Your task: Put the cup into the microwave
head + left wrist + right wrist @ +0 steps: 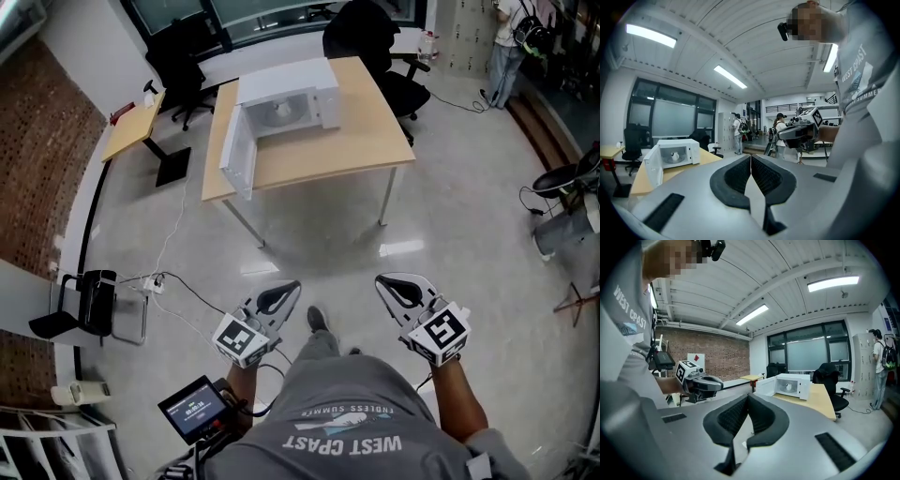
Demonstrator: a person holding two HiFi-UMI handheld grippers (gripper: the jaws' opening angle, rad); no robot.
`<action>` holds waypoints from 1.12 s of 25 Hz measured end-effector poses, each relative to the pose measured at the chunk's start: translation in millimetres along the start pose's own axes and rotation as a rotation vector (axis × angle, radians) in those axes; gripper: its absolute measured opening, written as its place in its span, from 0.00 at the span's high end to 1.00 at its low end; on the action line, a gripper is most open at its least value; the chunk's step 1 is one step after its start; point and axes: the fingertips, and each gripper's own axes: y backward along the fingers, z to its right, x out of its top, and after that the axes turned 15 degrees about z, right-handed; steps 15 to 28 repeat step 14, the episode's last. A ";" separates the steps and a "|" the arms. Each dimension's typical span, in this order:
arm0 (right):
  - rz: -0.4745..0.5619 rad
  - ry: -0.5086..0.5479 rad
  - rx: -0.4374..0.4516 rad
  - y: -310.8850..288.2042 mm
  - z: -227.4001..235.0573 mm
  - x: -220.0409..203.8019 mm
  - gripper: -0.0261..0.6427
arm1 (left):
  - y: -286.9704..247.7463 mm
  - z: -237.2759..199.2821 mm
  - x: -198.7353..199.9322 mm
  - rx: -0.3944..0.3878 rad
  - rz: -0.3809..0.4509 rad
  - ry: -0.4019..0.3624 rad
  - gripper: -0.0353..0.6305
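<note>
A white microwave (314,86) stands on a light wooden table (375,141), its door (236,150) swung open to the left. A small white cup (675,156) sits inside the microwave (694,151); the right gripper view shows the cup (789,387) there too. Both grippers hang over the floor, well short of the table. My left gripper (292,287) is shut with nothing between its jaws, which meet at the tip (750,157). My right gripper (383,280) is also shut and empty (748,397).
Black office chairs (370,37) stand behind the table, and a smaller desk (136,122) sits to its left. A person (504,47) stands at the far right. Cables (178,281) run across the floor near a black stand (94,302). A brick wall (37,159) borders the left.
</note>
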 end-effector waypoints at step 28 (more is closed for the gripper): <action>0.033 0.006 0.025 21.0 -65.8 17.5 0.93 | 54.7 53.3 32.4 0.012 -0.005 -0.037 0.91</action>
